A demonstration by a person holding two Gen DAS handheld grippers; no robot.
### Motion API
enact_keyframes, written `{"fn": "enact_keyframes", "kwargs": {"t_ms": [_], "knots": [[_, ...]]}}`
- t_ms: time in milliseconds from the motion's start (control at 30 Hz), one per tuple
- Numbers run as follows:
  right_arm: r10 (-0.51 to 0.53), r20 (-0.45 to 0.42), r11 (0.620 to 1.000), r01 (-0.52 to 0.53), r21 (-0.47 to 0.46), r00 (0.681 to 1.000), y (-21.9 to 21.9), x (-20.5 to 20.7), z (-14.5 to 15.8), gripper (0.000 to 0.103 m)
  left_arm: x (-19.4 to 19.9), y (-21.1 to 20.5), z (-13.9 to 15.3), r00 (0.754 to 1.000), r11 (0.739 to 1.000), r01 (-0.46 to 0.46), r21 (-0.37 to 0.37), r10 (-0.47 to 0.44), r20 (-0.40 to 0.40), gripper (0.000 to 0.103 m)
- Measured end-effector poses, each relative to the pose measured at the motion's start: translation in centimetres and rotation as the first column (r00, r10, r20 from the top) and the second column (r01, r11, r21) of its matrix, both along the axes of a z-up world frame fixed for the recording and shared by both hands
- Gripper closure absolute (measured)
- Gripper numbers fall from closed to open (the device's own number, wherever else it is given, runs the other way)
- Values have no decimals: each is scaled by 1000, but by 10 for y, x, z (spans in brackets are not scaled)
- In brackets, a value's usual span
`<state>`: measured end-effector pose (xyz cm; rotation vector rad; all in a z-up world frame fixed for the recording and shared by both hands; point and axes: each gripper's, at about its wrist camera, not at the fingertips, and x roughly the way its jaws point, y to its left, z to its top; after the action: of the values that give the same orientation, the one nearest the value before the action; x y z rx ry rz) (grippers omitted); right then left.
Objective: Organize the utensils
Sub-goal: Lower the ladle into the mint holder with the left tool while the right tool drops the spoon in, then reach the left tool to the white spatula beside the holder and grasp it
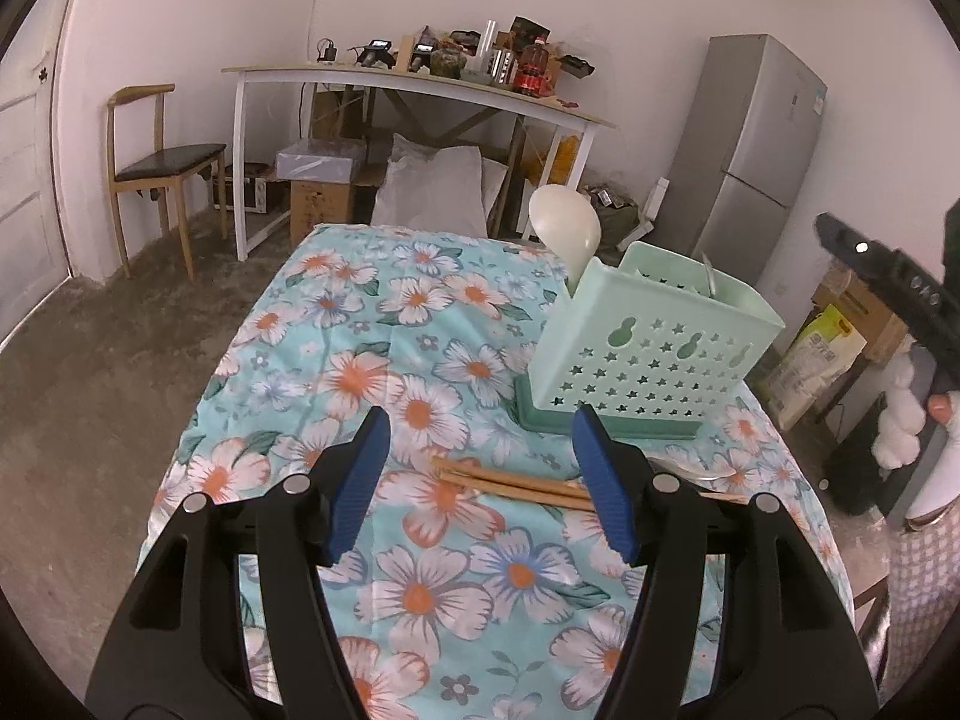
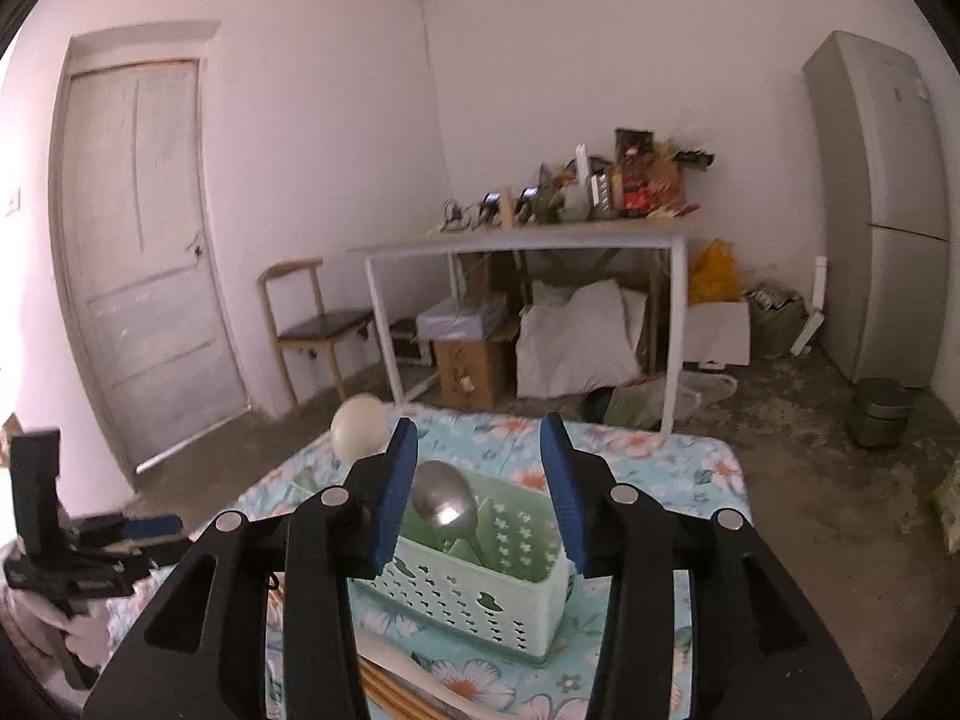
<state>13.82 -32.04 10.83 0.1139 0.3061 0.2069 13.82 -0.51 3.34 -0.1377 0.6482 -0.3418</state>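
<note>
A mint-green perforated utensil caddy [image 1: 648, 354] stands on the floral tablecloth [image 1: 360, 372]. A white ladle [image 1: 564, 228] sticks up from its far compartment. My left gripper [image 1: 480, 420] is open, low over the cloth, with a pair of wooden chopsticks [image 1: 516, 483] lying flat just beyond its fingers. In the right wrist view the right gripper [image 2: 480, 426] hovers open above the caddy [image 2: 480, 594]. A metal spoon [image 2: 441, 498] stands bowl-up in the caddy, close to the left pad, and the pads do not press on it. The ladle [image 2: 360, 423] shows behind that finger.
A pale utensil [image 1: 690, 468] lies on the cloth by the caddy's base, partly hidden. A person's hand [image 1: 939, 402] holds the right gripper at the far right. Beyond the table's far edge stand a white desk [image 1: 420, 84], a chair [image 1: 162, 162] and a fridge [image 1: 756, 156].
</note>
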Motion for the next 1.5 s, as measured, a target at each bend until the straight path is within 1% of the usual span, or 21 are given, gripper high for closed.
{"fn": "enact_keyframes", "kwargs": {"t_ms": [100,233,400,533,633,733,767,833,900,933,967,1000,1067,1100,1200,1267,1333,1500], "knots": [[-6,7,999,6,37,1000,-5,-16,3,61,-1,0,-1,1000,1000,0,-7,0,-1,43],[-3,-22,997,4,80,1000,-6,-33,-6,61,-3,1,-3,1000,1000,-7,-19,7,-9,43],[13,-134,991,6,137,991,2,-46,-43,61,-3,2,-5,1000,999,-4,-46,3,-24,43],[25,-243,988,13,154,970,14,-54,-83,61,-3,-2,-3,1000,998,15,-65,-17,-22,43],[41,-308,988,9,157,951,23,-58,-107,61,-3,-12,-3,999,998,50,-42,-50,-2,45],[52,-354,987,6,162,934,29,-62,-126,61,-1,-26,-6,996,996,92,16,-92,10,54],[58,-362,985,6,172,931,28,-62,-130,61,1,-36,-8,993,991,118,62,-119,15,58],[64,-367,983,4,183,928,28,-62,-134,61,4,-50,-12,988,981,152,124,-155,18,64],[66,-362,983,2,184,930,27,-63,-134,61,6,-69,-19,978,957,196,215,-207,28,69],[67,-359,983,1,186,931,26,-64,-133,61,6,-75,-22,974,946,210,246,-225,34,72],[68,-356,982,1,189,932,25,-64,-132,61,7,-87,-27,966,923,229,309,-255,44,73],[67,-354,982,2,191,933,25,-63,-131,61,7,-93,-30,962,910,238,340,-268,45,75],[65,-354,980,6,198,933,21,-62,-132,61,10,-106,-38,952,872,261,413,-303,38,79],[65,-354,979,8,203,933,18,-61,-132,61,11,-110,-42,948,856,272,440,-316,29,79],[64,-358,975,17,220,932,13,-59,-135,61,15,-118,-53,942,822,293,488,-335,-2,80],[65,-364,972,23,233,929,10,-57,-138,61,17,-121,-58,939,810,302,503,-345,-9,81],[67,-368,971,25,240,927,9,-54,-140,61,19,-123,-60,936,804,309,508,-351,-14,81],[75,-371,969,21,248,925,8,-49,-144,61,25,-122,-58,932,807,323,494,-362,-17,81]]}}
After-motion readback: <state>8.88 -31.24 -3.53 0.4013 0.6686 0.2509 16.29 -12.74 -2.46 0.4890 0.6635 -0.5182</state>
